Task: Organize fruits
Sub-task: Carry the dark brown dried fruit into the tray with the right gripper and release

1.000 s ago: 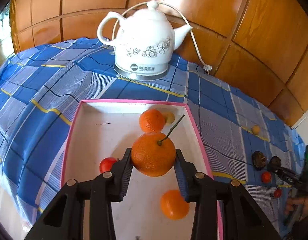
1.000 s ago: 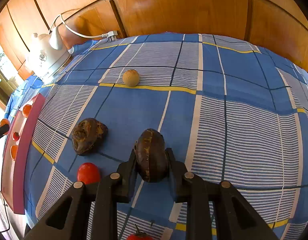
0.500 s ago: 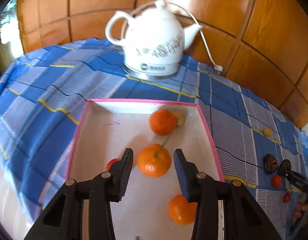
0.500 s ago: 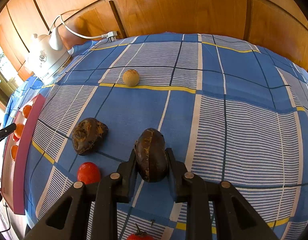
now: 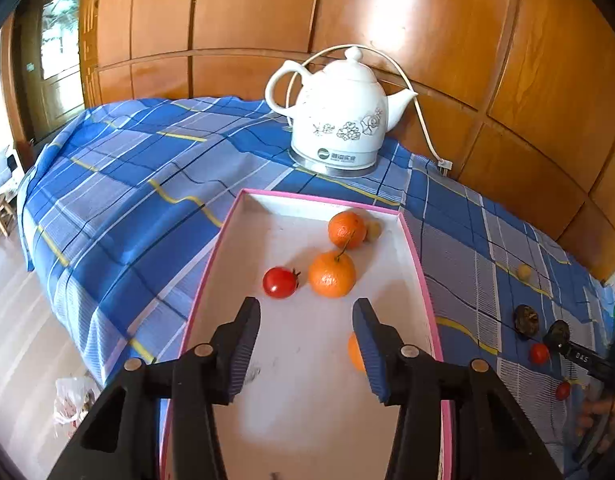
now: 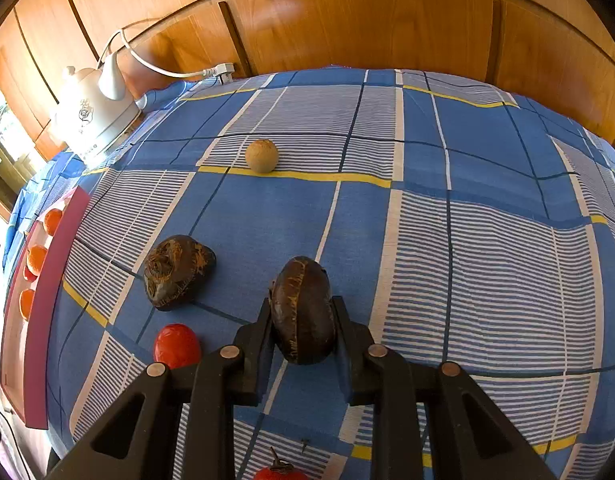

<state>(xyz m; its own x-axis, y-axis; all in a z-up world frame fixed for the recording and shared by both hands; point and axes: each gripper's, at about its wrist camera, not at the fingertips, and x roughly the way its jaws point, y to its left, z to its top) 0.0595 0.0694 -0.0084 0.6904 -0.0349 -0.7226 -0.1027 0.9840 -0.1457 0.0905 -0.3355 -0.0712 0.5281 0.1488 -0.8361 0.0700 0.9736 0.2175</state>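
Observation:
A pink-rimmed white tray (image 5: 415,248) holds a stemmed orange (image 5: 331,274), a second orange (image 5: 346,229), a cherry tomato (image 5: 280,282) and a small tan fruit (image 5: 373,231). A third orange (image 5: 354,352) shows partly behind a finger. My left gripper (image 5: 306,342) hangs above the tray; its jaws are opening with nothing between them. In the right wrist view my right gripper (image 6: 303,320) is shut on a dark brown fruit (image 6: 303,308) on the blue plaid cloth. A second dark fruit (image 6: 175,270), a red tomato (image 6: 176,345) and a tan round fruit (image 6: 261,155) lie nearby.
A white kettle (image 5: 339,120) with its cord stands behind the tray by the wooden wall panels. Another small tomato (image 6: 277,472) lies at the near cloth edge. The tray (image 6: 47,280) sits at the cloth's left edge, with floor beyond it.
My left gripper let go of the stemmed orange, which now rests in the tray. That gripper pulled back and its jaws spread. The right gripper has kept still on the dark fruit.

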